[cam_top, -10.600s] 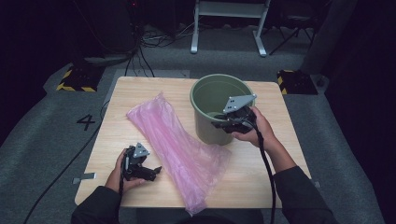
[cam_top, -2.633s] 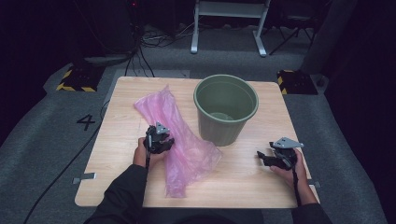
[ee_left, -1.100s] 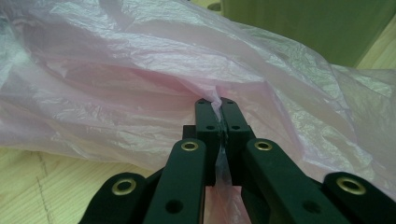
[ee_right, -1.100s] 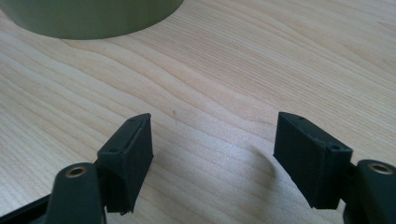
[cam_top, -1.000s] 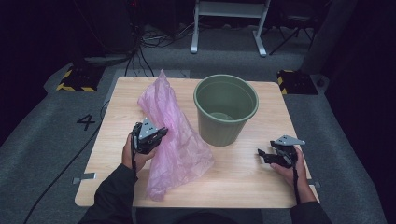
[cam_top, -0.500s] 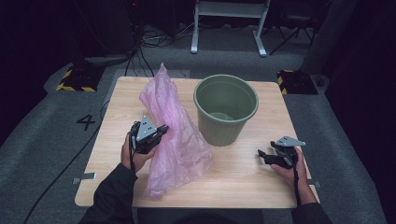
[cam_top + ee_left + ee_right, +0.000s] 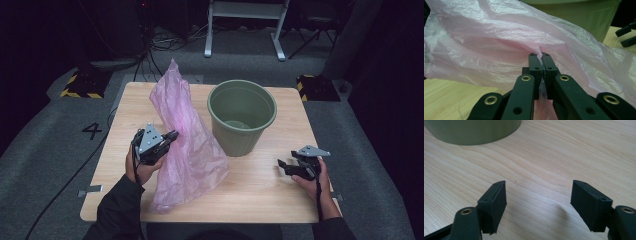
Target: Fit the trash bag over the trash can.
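A thin pink plastic bag (image 7: 185, 135) stands lifted off the wooden table (image 7: 260, 185), its top peaking near the far left edge. My left gripper (image 7: 171, 136) is shut on a fold of this bag (image 7: 499, 50), the film pinched between the two closed jaws (image 7: 541, 57). A green plastic bucket (image 7: 242, 116) stands upright to the right of the bag; its wall (image 7: 579, 15) rises behind the bag. My right gripper (image 7: 283, 165) rests low at the table's right side, open, with bare wood between its fingers (image 7: 537, 195) and the bucket's base (image 7: 474, 132) ahead.
Yellow-black striped blocks (image 7: 80, 86) sit on the grey floor past both far corners. A white frame stand (image 7: 245, 25) and cables lie beyond the table. A number 4 (image 7: 92, 131) is marked on the floor at left.
My left hand has risen with the bag, pulling its upper part taller and more upright. The right gripper has stayed where it was.
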Motion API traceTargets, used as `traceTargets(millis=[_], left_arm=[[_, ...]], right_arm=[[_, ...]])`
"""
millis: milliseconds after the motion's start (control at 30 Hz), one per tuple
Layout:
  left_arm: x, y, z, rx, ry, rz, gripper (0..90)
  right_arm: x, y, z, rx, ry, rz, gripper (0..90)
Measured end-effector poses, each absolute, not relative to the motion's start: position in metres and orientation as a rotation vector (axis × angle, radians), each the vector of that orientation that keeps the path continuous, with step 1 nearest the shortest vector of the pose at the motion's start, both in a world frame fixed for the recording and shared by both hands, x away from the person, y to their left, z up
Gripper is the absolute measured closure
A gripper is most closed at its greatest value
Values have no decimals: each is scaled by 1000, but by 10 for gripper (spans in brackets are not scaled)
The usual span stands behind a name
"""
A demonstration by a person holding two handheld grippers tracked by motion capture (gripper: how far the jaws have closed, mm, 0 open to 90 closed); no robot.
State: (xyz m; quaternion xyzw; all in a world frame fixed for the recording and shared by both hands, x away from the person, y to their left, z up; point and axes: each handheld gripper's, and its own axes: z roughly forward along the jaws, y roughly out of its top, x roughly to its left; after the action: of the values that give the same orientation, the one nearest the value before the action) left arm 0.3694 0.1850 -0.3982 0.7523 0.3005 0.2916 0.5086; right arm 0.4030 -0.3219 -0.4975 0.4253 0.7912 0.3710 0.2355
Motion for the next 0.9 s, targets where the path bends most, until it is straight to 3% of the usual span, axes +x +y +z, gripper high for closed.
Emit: traceTargets(millis=[533, 900], left_arm=[[348, 186, -374, 1761, 629, 734, 889], [329, 175, -357, 1715, 500, 688, 890]], right_arm=[[402, -325, -483, 1156, 2123, 1058, 314], [396, -330, -452, 1129, 2049, 1131, 329]])
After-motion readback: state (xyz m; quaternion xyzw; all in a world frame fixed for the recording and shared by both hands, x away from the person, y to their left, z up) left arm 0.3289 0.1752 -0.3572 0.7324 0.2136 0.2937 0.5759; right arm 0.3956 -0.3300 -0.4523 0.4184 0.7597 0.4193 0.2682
